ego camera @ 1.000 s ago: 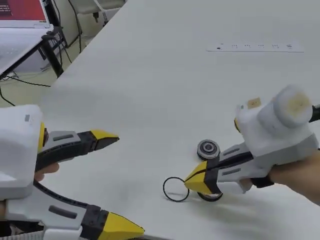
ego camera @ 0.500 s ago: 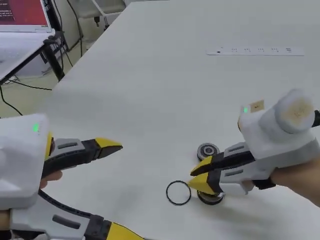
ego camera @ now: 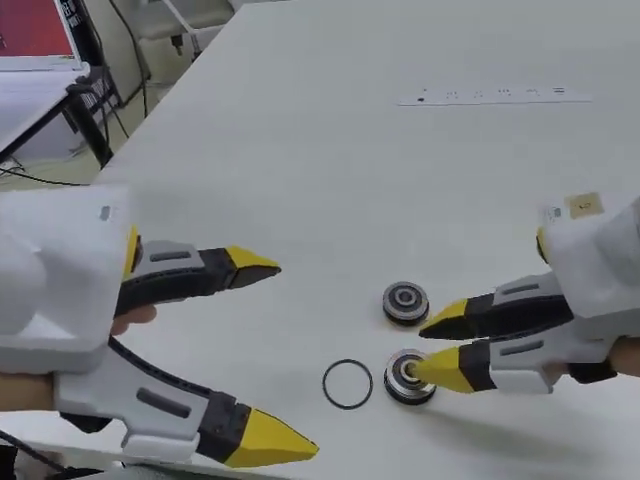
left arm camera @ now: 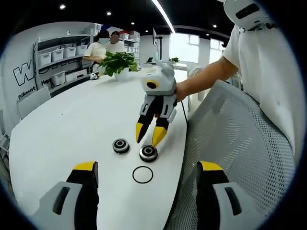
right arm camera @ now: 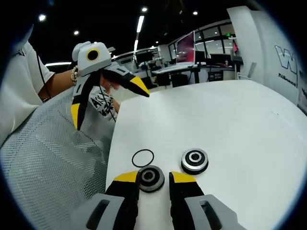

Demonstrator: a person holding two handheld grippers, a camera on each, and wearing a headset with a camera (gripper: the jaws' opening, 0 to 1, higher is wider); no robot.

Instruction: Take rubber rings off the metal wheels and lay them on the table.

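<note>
1. The thin black rubber ring (ego camera: 348,384) lies flat and free on the white desk (ego camera: 350,150). It touches nothing and serves as the reference point below.
2. A round metal wheel with a dark rim (ego camera: 408,377) lies just to the right of the ring, apart from it.
3. A second wheel of the same kind (ego camera: 405,303) lies beyond the first, farther from the ring and clear of both.
4. The right hand-held gripper (ego camera: 420,347) reaches in from the right of the ring. Its jaws are narrowly parted, with one yellow tip on each side of the nearer wheel. Whether they touch the wheel cannot be told.
5. The left hand-held gripper (ego camera: 297,358) is to the left of the ring with its jaws spread wide and holding nothing. In its own view the ring lies ahead, between the jaws.
6. The desk's near edge runs close by the ring on the person's side. A grey mesh chair (left arm camera: 230,143) stands against that edge.
7. Beyond the ring the desk is broad, bare surface as far as a flat white strip (ego camera: 495,96), well apart from the ring.
</note>
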